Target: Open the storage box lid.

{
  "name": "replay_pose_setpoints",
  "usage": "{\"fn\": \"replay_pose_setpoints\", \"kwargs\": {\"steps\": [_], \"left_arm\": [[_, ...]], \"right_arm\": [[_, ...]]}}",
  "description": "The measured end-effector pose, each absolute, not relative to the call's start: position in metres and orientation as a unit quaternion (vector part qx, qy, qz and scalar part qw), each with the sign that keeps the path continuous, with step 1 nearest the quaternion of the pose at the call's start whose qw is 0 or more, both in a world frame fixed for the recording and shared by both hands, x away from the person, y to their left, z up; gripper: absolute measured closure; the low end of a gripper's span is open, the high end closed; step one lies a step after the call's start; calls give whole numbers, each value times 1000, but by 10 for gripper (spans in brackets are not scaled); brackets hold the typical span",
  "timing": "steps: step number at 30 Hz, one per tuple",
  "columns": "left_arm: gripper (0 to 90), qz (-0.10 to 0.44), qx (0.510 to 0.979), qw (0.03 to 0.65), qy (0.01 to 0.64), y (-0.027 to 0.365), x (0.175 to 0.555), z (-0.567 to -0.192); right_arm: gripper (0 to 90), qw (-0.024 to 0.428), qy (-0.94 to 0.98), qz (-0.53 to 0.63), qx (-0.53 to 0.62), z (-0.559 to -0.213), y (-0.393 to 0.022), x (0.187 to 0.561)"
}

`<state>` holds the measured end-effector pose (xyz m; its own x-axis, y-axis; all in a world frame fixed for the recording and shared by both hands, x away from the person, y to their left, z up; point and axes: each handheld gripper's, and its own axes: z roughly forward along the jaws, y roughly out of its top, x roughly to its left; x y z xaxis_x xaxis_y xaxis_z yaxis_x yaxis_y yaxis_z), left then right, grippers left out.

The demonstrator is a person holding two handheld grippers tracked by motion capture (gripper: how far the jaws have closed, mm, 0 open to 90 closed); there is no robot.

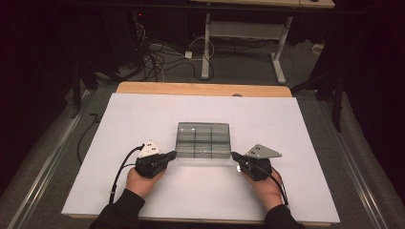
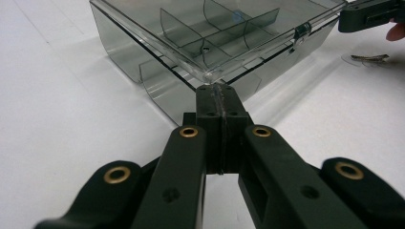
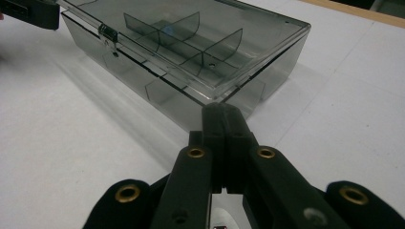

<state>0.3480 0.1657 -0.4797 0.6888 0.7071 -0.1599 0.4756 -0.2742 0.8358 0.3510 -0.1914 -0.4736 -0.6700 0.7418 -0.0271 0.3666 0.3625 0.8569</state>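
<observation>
Compartment box, clear grey plastic with its latched lid down, sits mid-bench toward the near edge. Left gripper and right gripper, jaws pressed together, touch its two near corners. It looks light, rigid, slick; grip the lid lip.

box mid-table, grippers flanking near corners

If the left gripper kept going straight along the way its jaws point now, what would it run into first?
The left gripper, jaws pressed together, points at the near corner of the clear divided box. Its tip sits right at that corner's lid edge, so it would likely meet the box at once; whether it already touches I cannot tell.
</observation>
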Motion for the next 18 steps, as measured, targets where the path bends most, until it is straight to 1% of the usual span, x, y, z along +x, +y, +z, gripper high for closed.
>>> {"fn": "replay_pose_setpoints", "kwargs": {"steps": [18], "left_arm": [[881, 129, 785, 482, 367, 164, 347, -472]], "right_arm": [[900, 216, 793, 458, 340, -466, -187, 351]]}}
